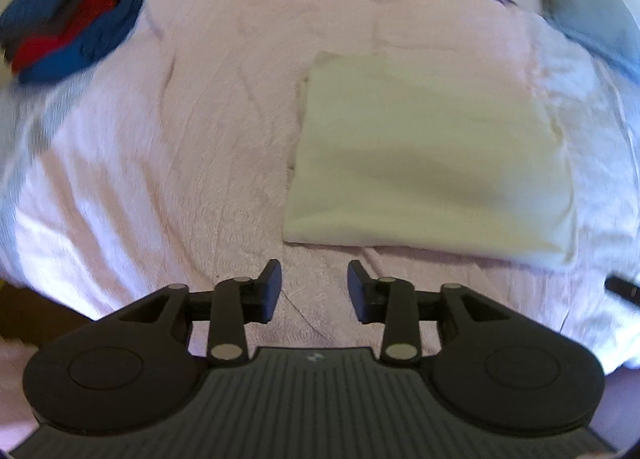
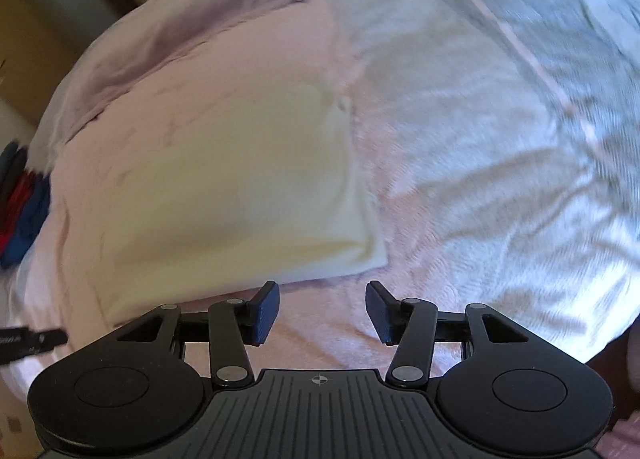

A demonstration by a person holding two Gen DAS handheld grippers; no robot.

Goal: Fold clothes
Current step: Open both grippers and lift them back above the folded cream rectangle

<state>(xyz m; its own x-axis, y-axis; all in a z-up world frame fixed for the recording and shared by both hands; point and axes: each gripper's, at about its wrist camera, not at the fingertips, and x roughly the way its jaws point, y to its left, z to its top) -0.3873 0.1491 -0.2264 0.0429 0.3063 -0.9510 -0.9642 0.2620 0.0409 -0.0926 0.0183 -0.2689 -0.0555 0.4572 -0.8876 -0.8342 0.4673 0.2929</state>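
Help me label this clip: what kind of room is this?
Probably a bedroom: a wide bed with a pale pink quilted bedspread, a folded cream cloth lying on it, and a pile of blue and red clothes at its edge.

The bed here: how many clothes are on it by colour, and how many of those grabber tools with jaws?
Cream-white folded garment: 1
Blue and red clothes pile, too blurred to count pieces: 1 pile
Grippers, jaws apart and empty: 2, left gripper and right gripper
Total: 4, all over the pink bedspread
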